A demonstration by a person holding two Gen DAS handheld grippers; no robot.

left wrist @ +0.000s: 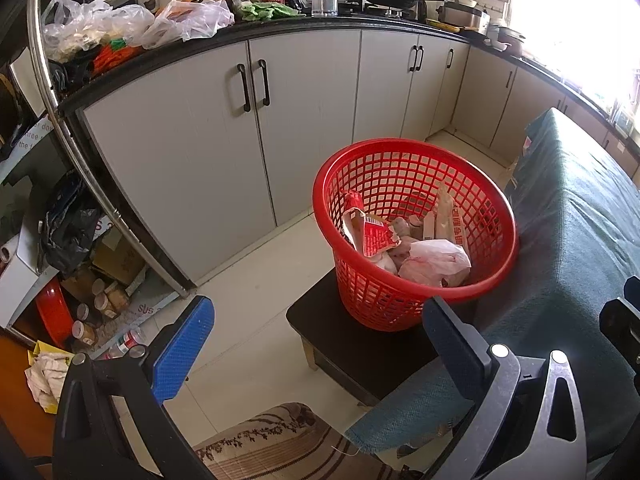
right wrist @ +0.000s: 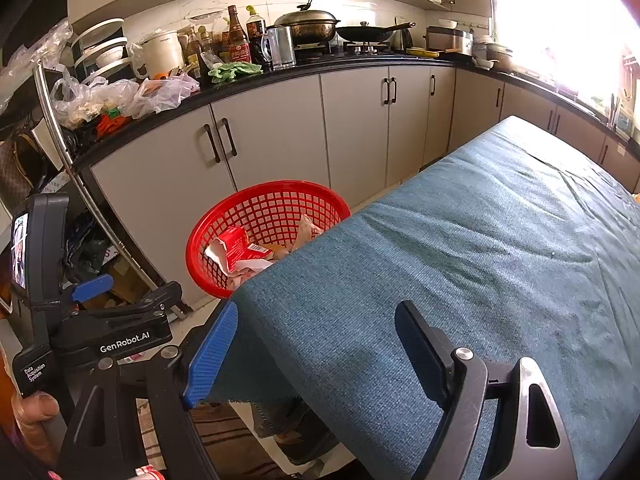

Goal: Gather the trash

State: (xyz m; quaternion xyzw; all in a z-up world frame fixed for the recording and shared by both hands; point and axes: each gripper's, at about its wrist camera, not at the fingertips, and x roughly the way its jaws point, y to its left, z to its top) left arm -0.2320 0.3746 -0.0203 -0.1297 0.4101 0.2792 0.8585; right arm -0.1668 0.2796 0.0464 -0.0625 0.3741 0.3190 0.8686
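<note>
Both grippers are spread wide with nothing between their fingers. Ahead of the left gripper [left wrist: 316,354], a red basket [left wrist: 416,280] on a dark stool [left wrist: 320,320] holds the trash [left wrist: 434,262]. The right gripper [right wrist: 312,354] hovers over the desk [right wrist: 480,260], basket ahead to its left.

The right gripper [right wrist: 320,352] hangs with its jaws spread wide and empty over the corner of a table covered in blue-green cloth [right wrist: 480,260]. Past the table edge sits a red basket [right wrist: 200,248] holding crumpled wrappers [right wrist: 240,248]. The left gripper [right wrist: 92,320] shows at left.
</note>
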